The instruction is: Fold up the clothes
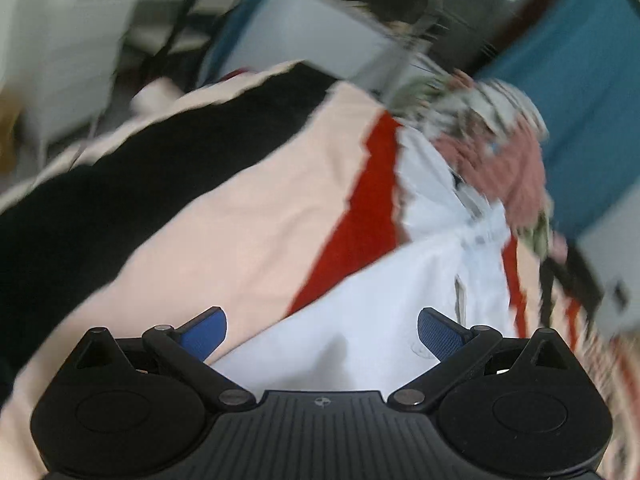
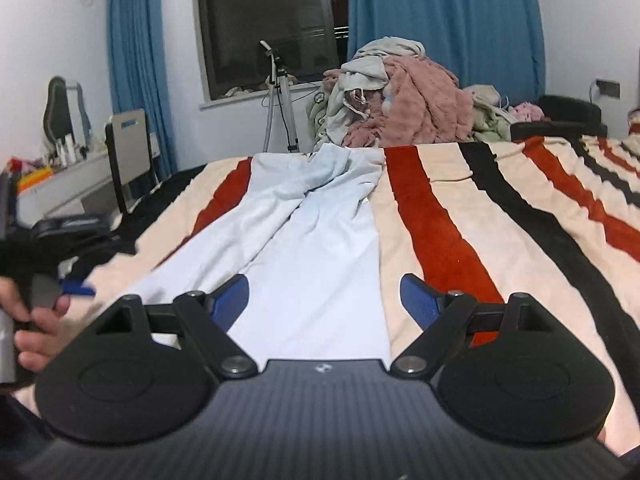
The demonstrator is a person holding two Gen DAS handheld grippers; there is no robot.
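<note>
While the pale white cotton trousers [image 2: 304,216] lie full length, legs apart, unfolded on the striped bed blanket [image 2: 440,216], both claws (left [image 1: 322,338], right [image 2: 324,300]) hover released, empty; folding remains.

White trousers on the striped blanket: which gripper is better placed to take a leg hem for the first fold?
Probably the right gripper. Its open jaws sit squarely over the near end of one leg of the white trousers. The left gripper, also open, is over white cloth, but its view is blurred and tilted.
</note>
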